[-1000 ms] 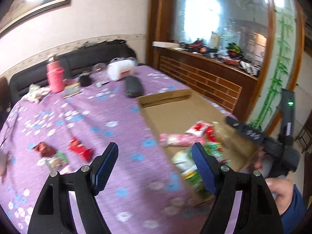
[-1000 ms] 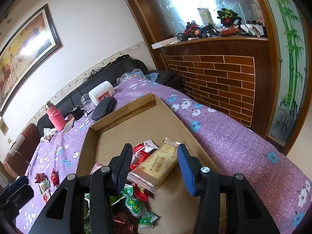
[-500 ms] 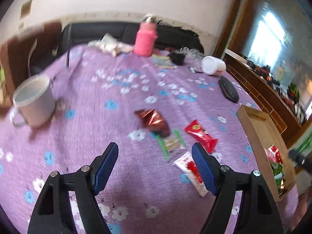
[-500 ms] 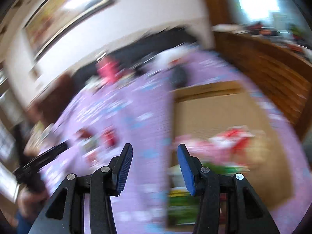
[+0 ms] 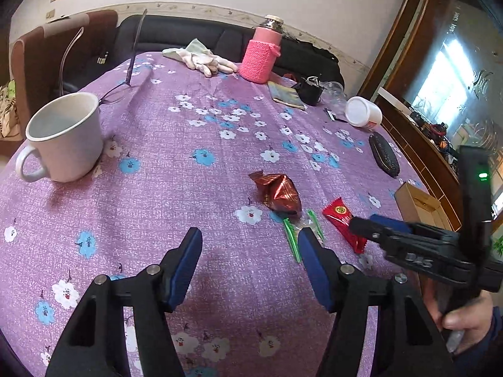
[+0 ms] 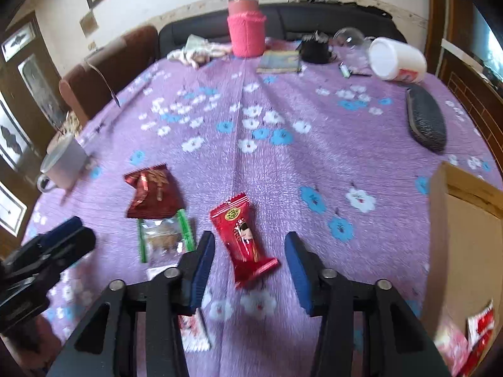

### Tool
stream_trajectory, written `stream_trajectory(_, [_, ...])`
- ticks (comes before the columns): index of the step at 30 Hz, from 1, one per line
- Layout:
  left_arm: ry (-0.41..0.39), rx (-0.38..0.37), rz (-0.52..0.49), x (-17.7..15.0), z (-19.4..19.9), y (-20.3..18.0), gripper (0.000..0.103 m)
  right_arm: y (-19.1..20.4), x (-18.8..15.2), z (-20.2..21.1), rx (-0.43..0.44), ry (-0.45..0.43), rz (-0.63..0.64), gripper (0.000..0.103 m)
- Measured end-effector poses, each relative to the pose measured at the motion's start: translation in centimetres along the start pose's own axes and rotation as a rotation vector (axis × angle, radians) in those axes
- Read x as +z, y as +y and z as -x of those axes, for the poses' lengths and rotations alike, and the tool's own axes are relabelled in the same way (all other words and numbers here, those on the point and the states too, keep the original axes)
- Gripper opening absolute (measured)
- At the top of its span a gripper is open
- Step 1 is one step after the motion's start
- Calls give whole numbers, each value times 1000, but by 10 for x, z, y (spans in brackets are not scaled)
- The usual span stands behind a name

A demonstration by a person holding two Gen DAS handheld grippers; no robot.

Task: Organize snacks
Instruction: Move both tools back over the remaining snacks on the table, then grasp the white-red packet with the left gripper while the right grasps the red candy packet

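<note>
Two hand-held grippers hang over the purple flowered tabletop [image 6: 314, 132], both empty. The right hand-held gripper [image 6: 250, 262] has just been narrowing its jaws, which now stand partway apart on either side of the lower end of the bright red foil snack packet [image 6: 242, 235] without the pads pressing it; I judge it is lining up to pick this packet. The left hand-held gripper [image 5: 248, 257] has also just been closing and is half open over bare cloth, nothing between its jaws.

Just left of the red packet lies a clear snack bag with green edges [image 6: 165, 235], and touching that bag's far edge is a dark red crinkled foil pouch [image 6: 154, 194]. A pale packet [image 6: 193, 330] shows beneath the right gripper. Right of the red packet stands the open brown cardboard box [image 6: 465, 235], snacks already in its near corner, likely the destination.

Farther off sit a white mug [image 5: 64, 138], a black oval case [image 6: 426, 122], a tipped white tub [image 6: 397, 59] and a pink knitted flask [image 6: 246, 28]; none blocks the short path to the box.
</note>
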State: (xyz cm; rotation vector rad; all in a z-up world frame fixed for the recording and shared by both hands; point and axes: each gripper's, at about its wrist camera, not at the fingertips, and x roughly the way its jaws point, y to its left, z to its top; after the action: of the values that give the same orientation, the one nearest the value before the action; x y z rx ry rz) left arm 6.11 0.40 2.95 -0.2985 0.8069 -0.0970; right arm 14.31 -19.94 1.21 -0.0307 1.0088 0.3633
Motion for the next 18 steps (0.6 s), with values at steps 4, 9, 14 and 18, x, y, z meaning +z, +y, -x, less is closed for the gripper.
stream_trajectory(4, [10,2,14,1,-2,4,63,7,-2,-7,-29,-2,43,22])
stream_trajectory(9, [15,7,14,1,-4,4,63,17,-18,2,-45,-10,79,20])
stream_trajectory(14, [16,12,22,1,-4,6,63,39,-48,19,2,-18,96,20])
stream_trajectory(18, [19,17,28,1,-5,8,63,54,-68,27,198,1,60,20])
